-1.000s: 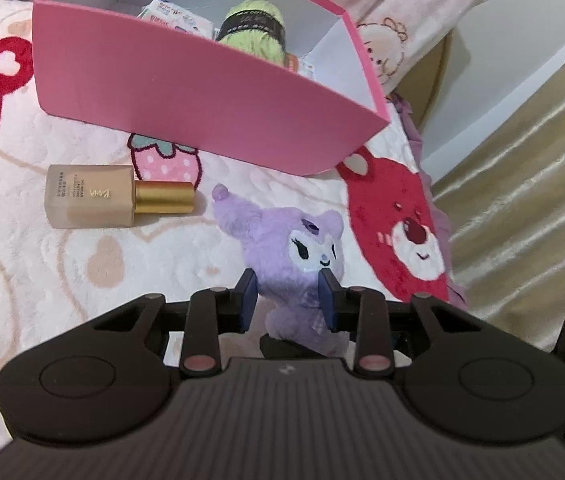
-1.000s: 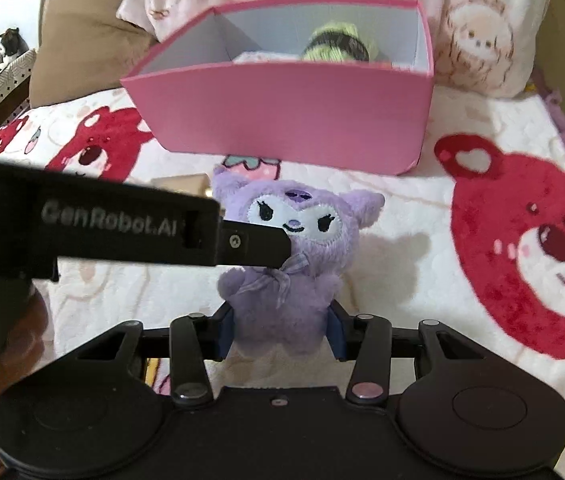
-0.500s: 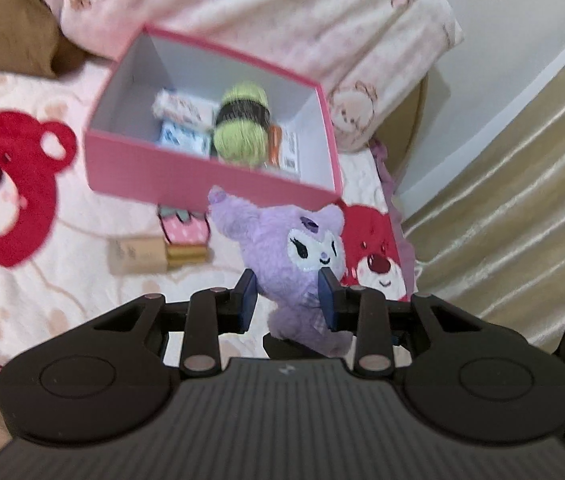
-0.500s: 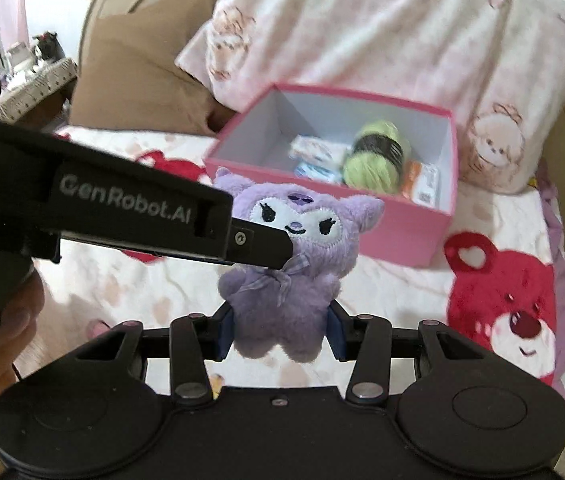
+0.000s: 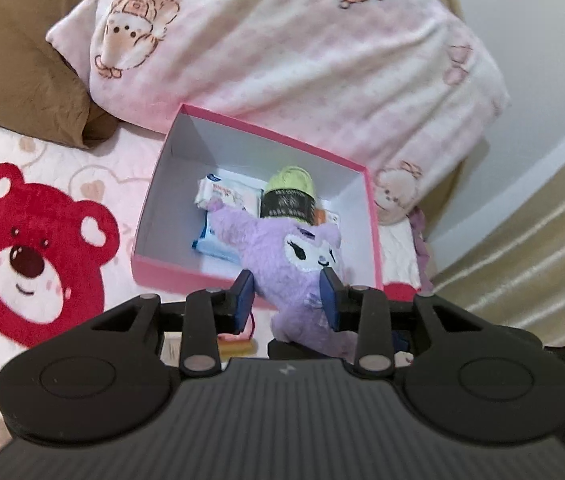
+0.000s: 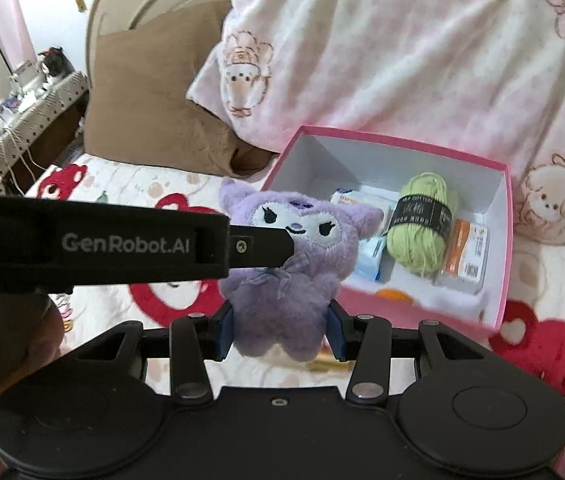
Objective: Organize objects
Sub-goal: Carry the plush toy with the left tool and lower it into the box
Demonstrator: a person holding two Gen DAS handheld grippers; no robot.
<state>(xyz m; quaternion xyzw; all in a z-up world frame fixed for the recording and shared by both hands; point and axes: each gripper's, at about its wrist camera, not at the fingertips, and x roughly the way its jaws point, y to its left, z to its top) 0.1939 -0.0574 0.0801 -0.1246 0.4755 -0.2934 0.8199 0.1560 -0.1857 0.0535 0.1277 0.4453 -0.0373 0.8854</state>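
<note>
A purple plush toy (image 5: pixel 294 264) is held in the air by both grippers, above the near side of the open pink box (image 5: pixel 150 268). My left gripper (image 5: pixel 286 300) is shut on its upper body. My right gripper (image 6: pixel 280 330) is shut on its lower body (image 6: pixel 278 312). The left gripper's body crosses the right wrist view from the left (image 6: pixel 94 244). The pink box (image 6: pixel 500 292) holds a green yarn ball (image 6: pixel 422 220), white and blue packets (image 5: pixel 226 196) and an orange packet (image 6: pixel 466 256).
The box stands on a bear-print bed cover (image 5: pixel 30 256). A pink-white blanket (image 5: pixel 302 52) and a brown pillow (image 6: pixel 150 96) lie behind it. A gold-capped bottle (image 5: pixel 238 346) lies on the cover under the left gripper. Beige curtains (image 5: pixel 522 256) hang at right.
Both grippers have lifted the plush toy from the bed cover and carried it up and towards the pink box, whose inside now shows from above.
</note>
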